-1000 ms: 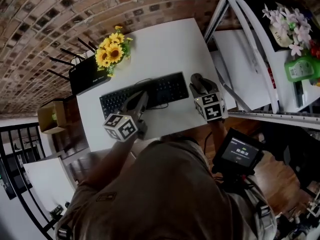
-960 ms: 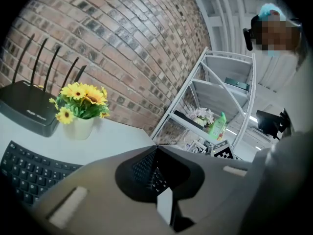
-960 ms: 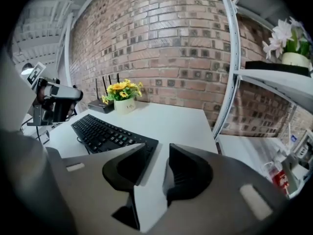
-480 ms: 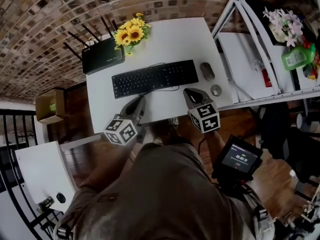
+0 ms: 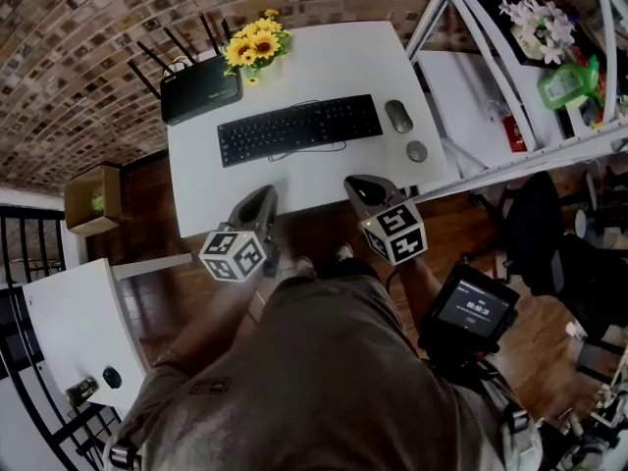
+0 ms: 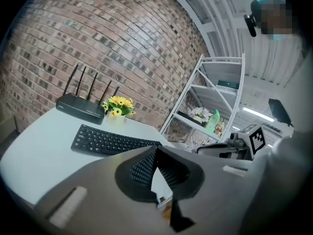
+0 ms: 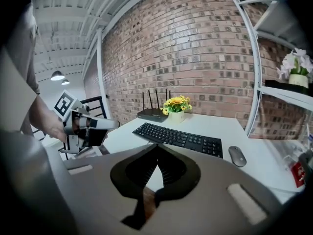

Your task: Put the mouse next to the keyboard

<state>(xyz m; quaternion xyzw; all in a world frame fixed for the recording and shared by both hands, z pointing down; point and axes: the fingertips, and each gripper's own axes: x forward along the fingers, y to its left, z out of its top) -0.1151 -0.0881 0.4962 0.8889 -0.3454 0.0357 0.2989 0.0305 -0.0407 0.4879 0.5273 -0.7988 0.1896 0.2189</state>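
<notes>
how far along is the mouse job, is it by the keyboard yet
Done, by the look of it: the mouse lies on the white table just off the right end of the keyboard, not touching it. In hand: nothing. The left gripper and right gripper sit at the table's near edge, fingers shut and empty. Left: nothing that I can see.

Small round object [image 5: 417, 151] by mouse [image 5: 398, 116] unidentifiable, handheld screen [image 5: 474, 309] text unreadable
</notes>
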